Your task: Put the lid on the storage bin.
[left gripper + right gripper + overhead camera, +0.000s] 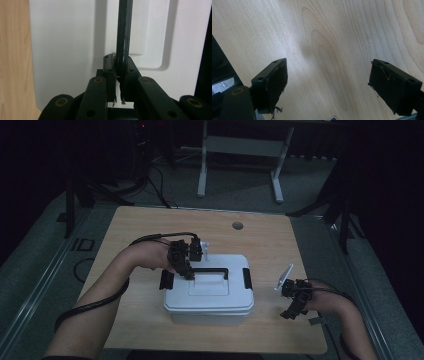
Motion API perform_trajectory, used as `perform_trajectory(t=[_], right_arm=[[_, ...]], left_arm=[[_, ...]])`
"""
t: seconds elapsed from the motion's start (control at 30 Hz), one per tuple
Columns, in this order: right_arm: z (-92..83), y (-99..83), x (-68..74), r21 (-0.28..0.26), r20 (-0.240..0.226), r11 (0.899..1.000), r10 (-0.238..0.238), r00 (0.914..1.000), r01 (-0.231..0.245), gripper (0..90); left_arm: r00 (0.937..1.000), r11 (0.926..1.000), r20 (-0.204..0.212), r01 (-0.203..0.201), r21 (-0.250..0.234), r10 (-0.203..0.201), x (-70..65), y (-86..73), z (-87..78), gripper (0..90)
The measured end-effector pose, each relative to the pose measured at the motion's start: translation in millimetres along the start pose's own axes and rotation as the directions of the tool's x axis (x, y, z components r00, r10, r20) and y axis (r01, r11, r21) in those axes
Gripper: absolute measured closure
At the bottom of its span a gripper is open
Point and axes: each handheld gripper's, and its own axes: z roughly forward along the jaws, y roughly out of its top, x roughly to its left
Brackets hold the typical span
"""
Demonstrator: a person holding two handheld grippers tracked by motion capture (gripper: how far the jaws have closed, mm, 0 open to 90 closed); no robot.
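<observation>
Left gripper (pixel 119 75) is clamped on the thin black handle (pixel 123 32) of the smooth white plastic box (pixel 209 290), mid-table (pixel 150 225). Right gripper (pixel 328 82) hangs wide apart, nothing between, over pale woodgrain. The high view adds the box's black side latches (pixel 246 278).
</observation>
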Motion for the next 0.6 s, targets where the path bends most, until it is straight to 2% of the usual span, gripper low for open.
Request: perform_trajectory(t=[0.2, 0.3, 0.6], right_arm=[[1.1, -0.2, 0.0, 0.006, 0.002, 1.000, -0.001, 1.0000, 0.001, 14.8], [1.0, 0.5, 0.3, 0.006, 0.003, 1.000, 0.002, 1.0000, -0.002, 14.8], [3.4, 0.2, 0.8, 0.007, 0.000, 1.000, 0.000, 1.0000, 0.000, 14.8]], left_arm=[[0.9998, 0.9997, 0.003, -0.021, 0.011, 0.021, -2.9, 2.8, 3.1, 83.5], [0.9999, 0.9995, -0.001, -0.016, 0.028, 0.016, -3.0, 5.5, 5.8, 83.5], [0.9999, 0.9992, -0.001, -0.017, 0.035, 0.017, -2.3, 7.1, 6.4, 83.4]])
